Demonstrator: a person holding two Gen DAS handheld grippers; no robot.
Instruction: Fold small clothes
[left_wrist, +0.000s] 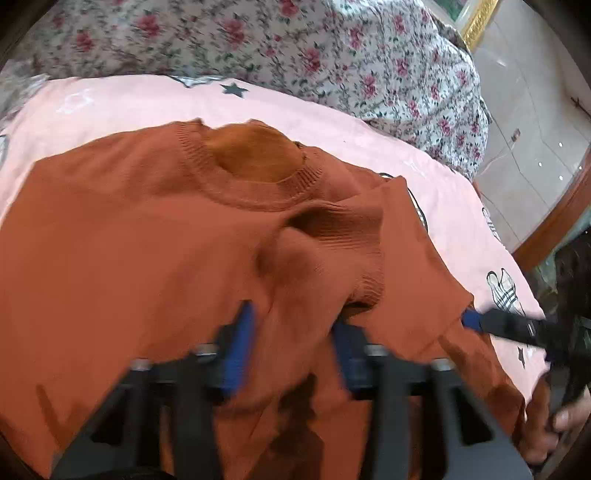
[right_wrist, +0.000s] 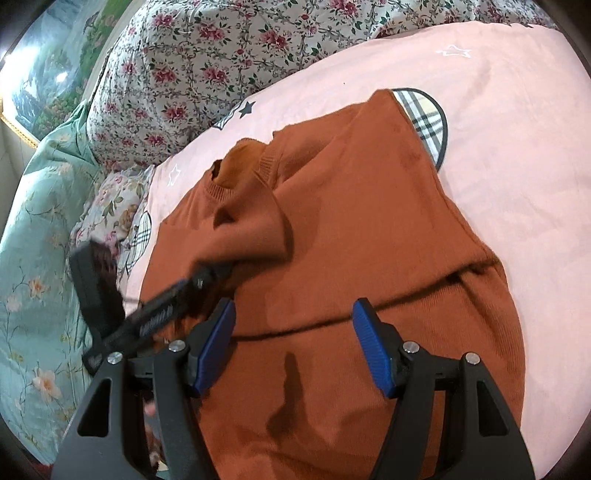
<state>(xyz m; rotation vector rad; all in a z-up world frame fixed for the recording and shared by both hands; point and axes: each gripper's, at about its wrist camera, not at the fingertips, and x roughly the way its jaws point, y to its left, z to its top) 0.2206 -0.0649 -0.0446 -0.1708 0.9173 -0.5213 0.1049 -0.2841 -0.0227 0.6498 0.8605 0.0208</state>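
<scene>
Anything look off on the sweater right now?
Yes: on the sweater one sleeve is bunched in a lump below the collar instead of lying flat. Dark patches near the hem could be shadows or damp; unclear.

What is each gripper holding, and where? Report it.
Right gripper: open, holding nothing, above the orange sweater. Left gripper: the sweater's folded-over sleeve bunches between its fingers near the cuff, but blur hides whether it is clamped.
</scene>
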